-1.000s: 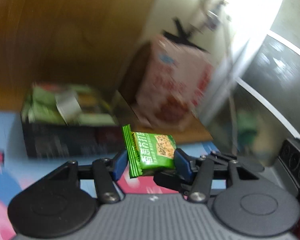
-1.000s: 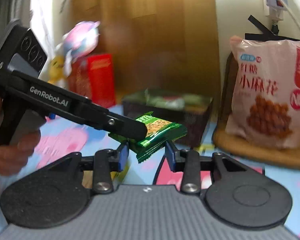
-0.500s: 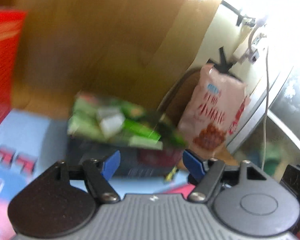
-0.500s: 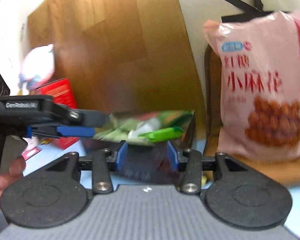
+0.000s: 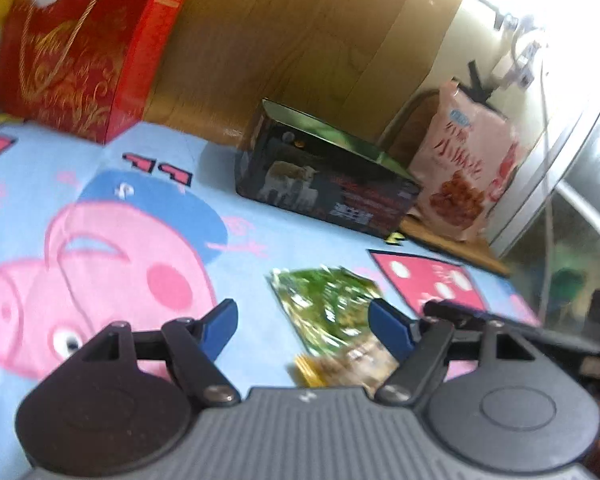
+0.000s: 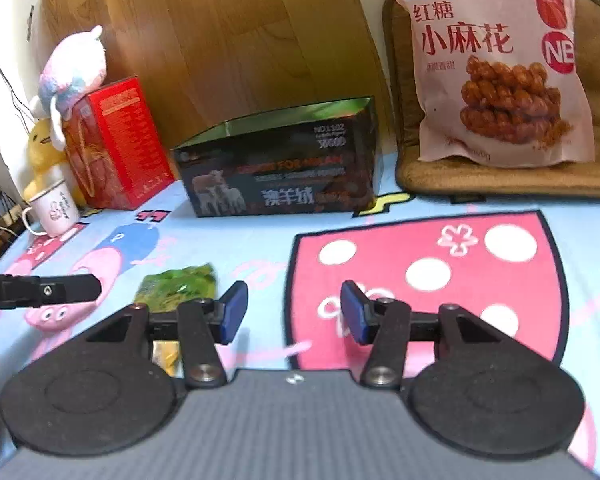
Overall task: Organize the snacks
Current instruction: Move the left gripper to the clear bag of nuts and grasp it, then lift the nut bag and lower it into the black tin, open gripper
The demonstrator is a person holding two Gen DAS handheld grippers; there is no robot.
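A blue cartoon-pig cloth (image 6: pixel 380 216) covered the surface, backed by a wooden board (image 6: pixel 228 40), with a red gift box (image 5: pixel 84 48), a plush toy (image 6: pixel 74 68) and a mug (image 6: pixel 56 210) along the back left, a dark open-topped box (image 6: pixel 284 172) in the middle, and a pink bag of fried twists (image 6: pixel 496 64) leaning on a brown cushion (image 6: pixel 500 176) at the right. A green snack packet (image 5: pixel 328 308) lay flat on the cloth in front of the dark box, well apart from it, with a yellow packet (image 5: pixel 312 372) just beside its near end. The left gripper (image 5: pixel 300 324) hung spread wide above the green packet without touching it, and the right gripper (image 6: pixel 290 312) was likewise released and empty over bare cloth with room on every side.
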